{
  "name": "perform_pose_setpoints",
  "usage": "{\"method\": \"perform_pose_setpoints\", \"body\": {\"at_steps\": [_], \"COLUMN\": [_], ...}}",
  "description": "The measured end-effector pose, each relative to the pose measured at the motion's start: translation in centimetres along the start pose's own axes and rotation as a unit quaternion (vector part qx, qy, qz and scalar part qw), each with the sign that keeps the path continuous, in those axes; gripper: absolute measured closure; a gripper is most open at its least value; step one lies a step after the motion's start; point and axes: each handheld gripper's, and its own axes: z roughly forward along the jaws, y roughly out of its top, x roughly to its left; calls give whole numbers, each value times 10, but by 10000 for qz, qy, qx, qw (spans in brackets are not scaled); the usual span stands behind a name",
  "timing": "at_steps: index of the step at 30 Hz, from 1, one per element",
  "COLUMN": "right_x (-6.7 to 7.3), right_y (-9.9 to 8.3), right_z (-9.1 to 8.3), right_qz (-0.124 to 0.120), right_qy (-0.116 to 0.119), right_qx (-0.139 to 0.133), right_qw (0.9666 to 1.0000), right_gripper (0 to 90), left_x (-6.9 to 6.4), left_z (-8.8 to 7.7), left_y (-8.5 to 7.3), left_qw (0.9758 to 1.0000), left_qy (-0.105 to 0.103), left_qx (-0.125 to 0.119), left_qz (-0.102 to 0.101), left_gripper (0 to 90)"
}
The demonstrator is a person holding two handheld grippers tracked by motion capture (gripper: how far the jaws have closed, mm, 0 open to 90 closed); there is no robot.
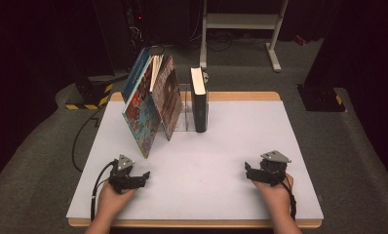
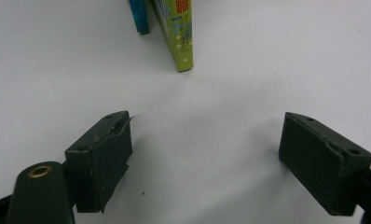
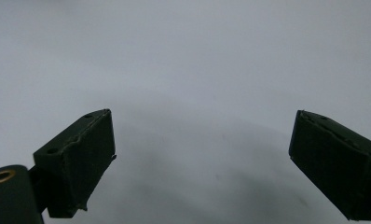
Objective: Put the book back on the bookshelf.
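Note:
Two colourful picture books (image 1: 144, 113) lean against each other at the back left of the white table (image 1: 241, 131). A thick black book (image 1: 200, 101) stands upright beside a clear bookend (image 1: 184, 108). My left gripper (image 1: 144, 175) rests low over the table's front left, open, with nothing between its pads. In the left gripper view the left gripper (image 2: 207, 149) has its jaws wide apart, and a green book spine (image 2: 180, 37) and a blue book edge (image 2: 140, 16) stand beyond them. My right gripper (image 1: 249, 171) is at the front right, open over bare table; its jaws (image 3: 202, 158) are empty.
A white metal frame (image 1: 241, 22) stands on the grey carpet behind the table. A yellow-and-black striped box (image 1: 92, 93) sits on the floor at the left, and a black cable (image 1: 80, 136) runs along the table's left side.

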Motion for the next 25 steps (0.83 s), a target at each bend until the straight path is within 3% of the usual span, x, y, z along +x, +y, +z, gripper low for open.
{"method": "perform_pose_setpoints", "body": {"at_steps": [5,7,10,12,25], "right_x": [1,0,-8,-6,-7], "right_y": [-10,-11,-12,-12,-13], "right_z": [-3,-3,-1,-1,0], "right_qz": [-326,-307,14,-42,-17], "right_qy": [-34,17,263,152,180], "right_qx": [455,429,503,481,464], "right_qw": [9984,9986,9984,9987,9988], "right_gripper": [79,85,84,73,73], "left_x": [0,0,-1,-1,-1], "left_z": [0,0,0,0,0], "left_y": [0,0,0,0,0], "left_qw": [10000,10000,10000,10000,10000], "left_qy": [-4,0,34,35,24], "left_qx": [-14,-20,-30,-31,-18], "left_qz": [-14,-16,-17,-20,1], "left_gripper": [171,171,163,159,162]}}
